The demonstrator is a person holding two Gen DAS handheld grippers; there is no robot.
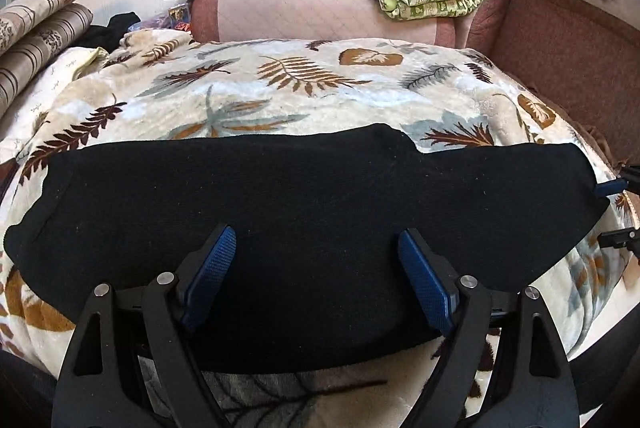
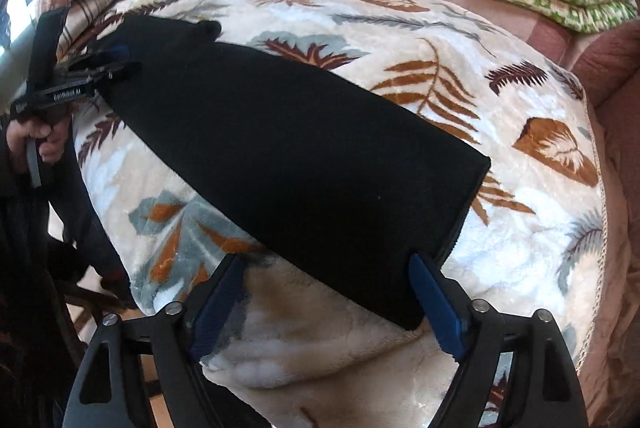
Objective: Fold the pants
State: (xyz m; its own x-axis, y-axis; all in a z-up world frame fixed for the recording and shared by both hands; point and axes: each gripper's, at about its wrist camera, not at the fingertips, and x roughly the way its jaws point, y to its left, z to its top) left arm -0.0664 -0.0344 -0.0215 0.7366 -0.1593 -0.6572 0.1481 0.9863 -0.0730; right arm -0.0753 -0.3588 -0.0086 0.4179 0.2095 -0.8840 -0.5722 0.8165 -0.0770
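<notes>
Black pants point(image 1: 304, 204) lying flat along the blanket point(image 1: 248, 88), already doubled lengthwise. Left gripper point(image 1: 316, 280) spread wide, empty, over the middle. Right gripper point(image 2: 332, 302) wide too, straddling one end. Best pinching both layers together, lifting evenly, carrying end to end.

What we cannot see well

The black pants point(image 1: 304, 212) cover part of the leaf blanket point(image 1: 280, 96), and their seams and folds are too dark for us to make out. We see only a tip of the right tool point(image 1: 612, 208) at the left wrist picture's edge. In the right wrist picture, the left tool point(image 2: 100, 62) is small and dark, and the hand point(image 2: 38, 140) holding it is partly cut off.
</notes>
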